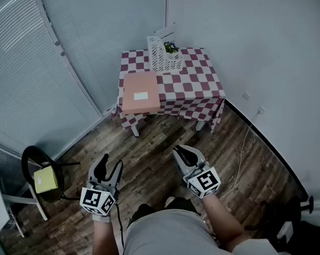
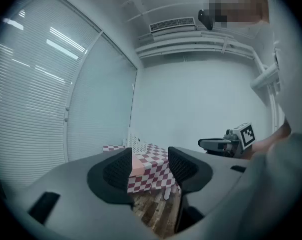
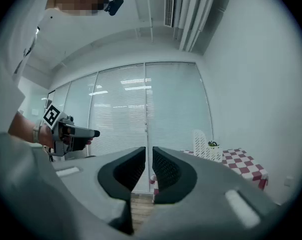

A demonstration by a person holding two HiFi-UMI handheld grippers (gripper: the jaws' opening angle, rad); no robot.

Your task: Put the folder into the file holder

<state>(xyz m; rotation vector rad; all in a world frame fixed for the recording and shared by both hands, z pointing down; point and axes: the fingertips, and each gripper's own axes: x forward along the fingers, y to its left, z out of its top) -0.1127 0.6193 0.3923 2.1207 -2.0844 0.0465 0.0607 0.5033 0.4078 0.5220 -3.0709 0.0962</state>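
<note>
Against the far corner of the room stands a small table [image 1: 194, 84] draped in a red-and-white checked cloth. On its front left part lies the pink folder [image 1: 141, 92], flat, with a small pale label on its cover and its near edge close to the table's front. Behind it, at the back of the tabletop, the white mesh file holder [image 1: 158, 54] stands upright and apart from the folder, with a small green plant [image 1: 171, 48] just beside it on the right.

The person stands well back from the table on the wooden floor [image 1: 154, 137], a claw in each hand at about waist height. The left gripper [image 1: 110, 166] points towards the table; its jaws stand apart with a clear gap and nothing between them, the checked cloth showing through the gap in its own view. The right gripper [image 1: 182, 153] is empty too, its jaws drawn together to a thin slit.

To the left, by the window blinds [image 1: 16, 62], a dark chair [image 1: 35, 158] carries a yellow box [image 1: 45, 180]. A thin cable [image 1: 243, 147] trails along the floor on the right.
</note>
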